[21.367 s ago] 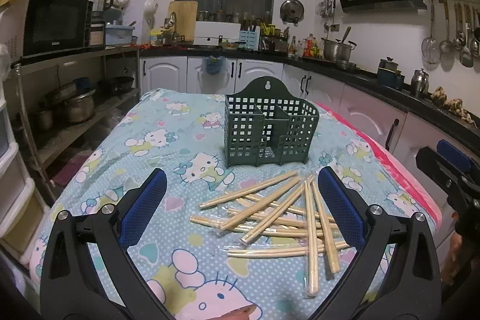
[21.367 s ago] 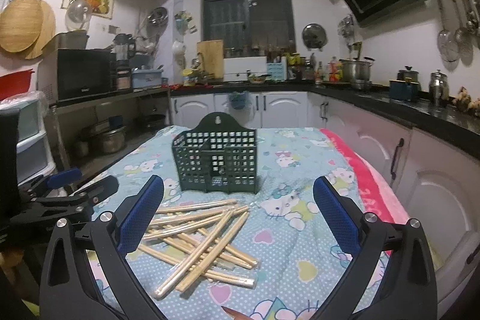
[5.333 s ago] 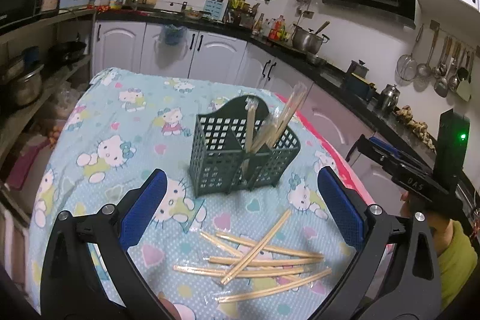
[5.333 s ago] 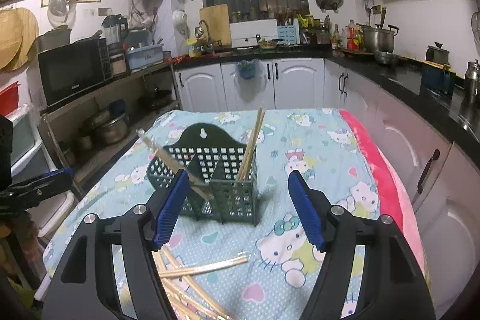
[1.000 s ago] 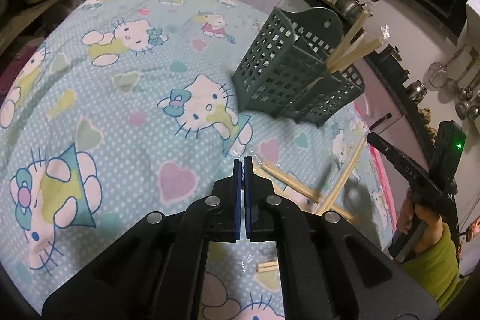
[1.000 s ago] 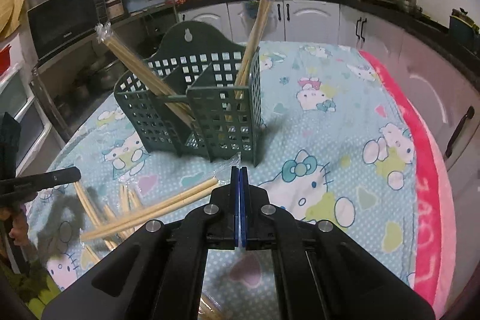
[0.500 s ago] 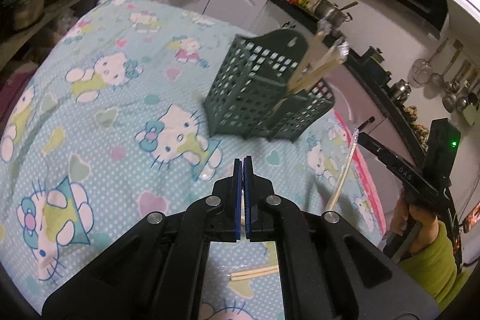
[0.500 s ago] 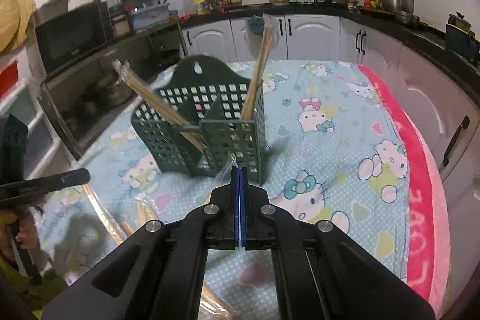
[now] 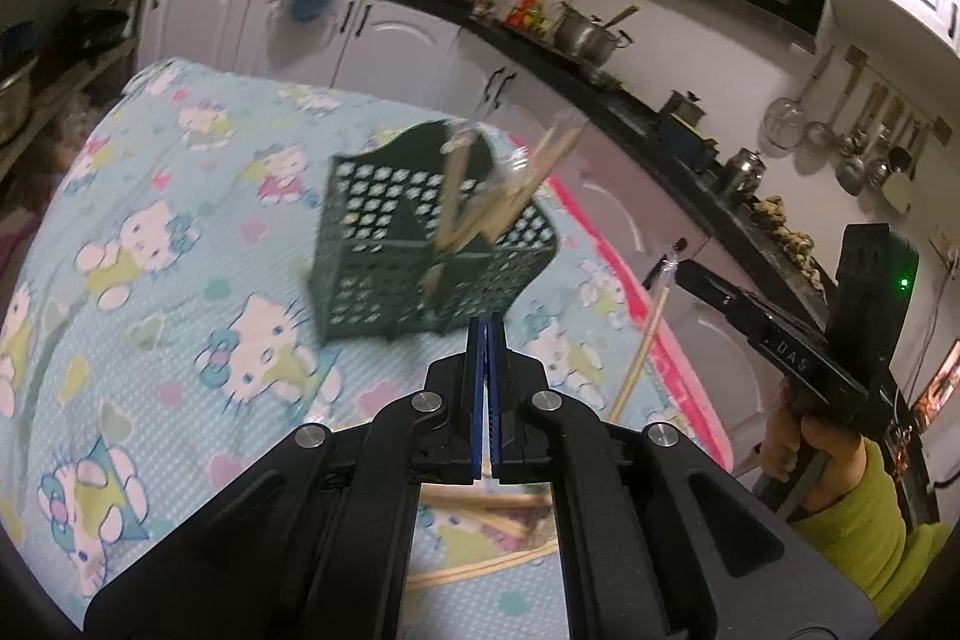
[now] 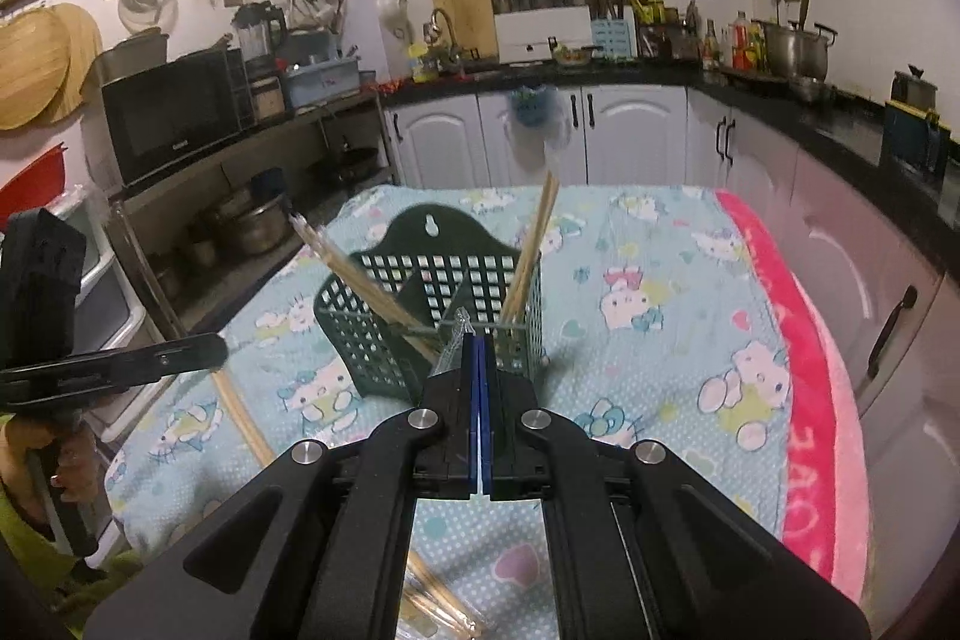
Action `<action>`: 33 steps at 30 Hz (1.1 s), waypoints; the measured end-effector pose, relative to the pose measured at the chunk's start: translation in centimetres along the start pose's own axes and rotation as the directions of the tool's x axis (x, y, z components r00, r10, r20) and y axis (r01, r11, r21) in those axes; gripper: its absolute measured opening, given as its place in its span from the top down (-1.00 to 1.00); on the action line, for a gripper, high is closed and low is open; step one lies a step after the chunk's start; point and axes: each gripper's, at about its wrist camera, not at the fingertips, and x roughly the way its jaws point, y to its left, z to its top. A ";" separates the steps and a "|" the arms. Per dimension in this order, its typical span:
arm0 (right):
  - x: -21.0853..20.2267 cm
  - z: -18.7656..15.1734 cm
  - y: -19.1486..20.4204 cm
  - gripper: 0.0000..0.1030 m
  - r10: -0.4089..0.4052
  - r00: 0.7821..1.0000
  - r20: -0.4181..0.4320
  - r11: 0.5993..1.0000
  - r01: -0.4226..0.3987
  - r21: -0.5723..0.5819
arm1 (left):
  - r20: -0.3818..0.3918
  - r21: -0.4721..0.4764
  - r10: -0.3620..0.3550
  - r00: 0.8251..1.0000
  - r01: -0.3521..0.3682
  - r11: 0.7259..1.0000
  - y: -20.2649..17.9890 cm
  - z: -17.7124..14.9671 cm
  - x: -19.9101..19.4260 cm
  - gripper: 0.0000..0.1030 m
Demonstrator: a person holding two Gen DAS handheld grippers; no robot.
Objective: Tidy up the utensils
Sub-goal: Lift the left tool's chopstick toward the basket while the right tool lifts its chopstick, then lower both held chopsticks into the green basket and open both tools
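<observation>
While both tools clamp chopsticks, the right tool (image 9: 678,261) dangles its chopstick (image 9: 642,343) tip-down.

Basket mouth partly blocked, cloth around it open

We see the green basket (image 10: 432,316) standing on the table cloth (image 10: 648,340) with wrapped chopsticks (image 10: 531,244) leaning out of its right compartment and another bundle (image 10: 354,280) slanting out to the left, so entry from above is narrowed on both sides. To the basket's right the cloth lies bare. Loose chopsticks (image 9: 480,511) lie on the near cloth under the left gripper (image 9: 486,340).
</observation>
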 end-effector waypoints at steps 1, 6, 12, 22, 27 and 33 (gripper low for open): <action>-0.3 0.2 0.0 0.99 -0.001 1.000 0.009 1.000 0.001 -0.001 | 0.005 0.012 -0.004 1.000 0.004 1.000 -0.6 0.3 0.0 1.00; -1.7 0.9 0.2 0.99 -0.006 0.999 0.043 1.000 0.006 -0.008 | 0.024 0.057 -0.032 0.999 0.031 0.998 -2.7 1.7 -0.2 1.00; -2.9 1.6 0.4 0.99 -0.020 0.997 0.080 0.999 0.022 -0.024 | 0.032 0.102 -0.063 0.998 0.059 0.993 -4.7 2.8 -0.1 1.00; -4.4 2.2 0.0 0.99 -0.040 0.992 0.119 0.999 0.042 -0.015 | 0.044 0.149 -0.105 0.993 0.098 0.984 -7.5 4.6 0.1 1.00; -5.0 2.9 -0.4 0.99 -0.043 0.990 0.136 0.999 0.045 -0.005 | 0.070 0.166 -0.116 0.991 0.103 0.981 -8.5 6.0 -0.6 1.00; -5.8 4.1 0.1 0.99 -0.036 0.985 0.168 0.999 0.041 -0.027 | 0.119 0.196 -0.126 0.985 0.101 0.975 -9.6 7.9 -1.9 1.00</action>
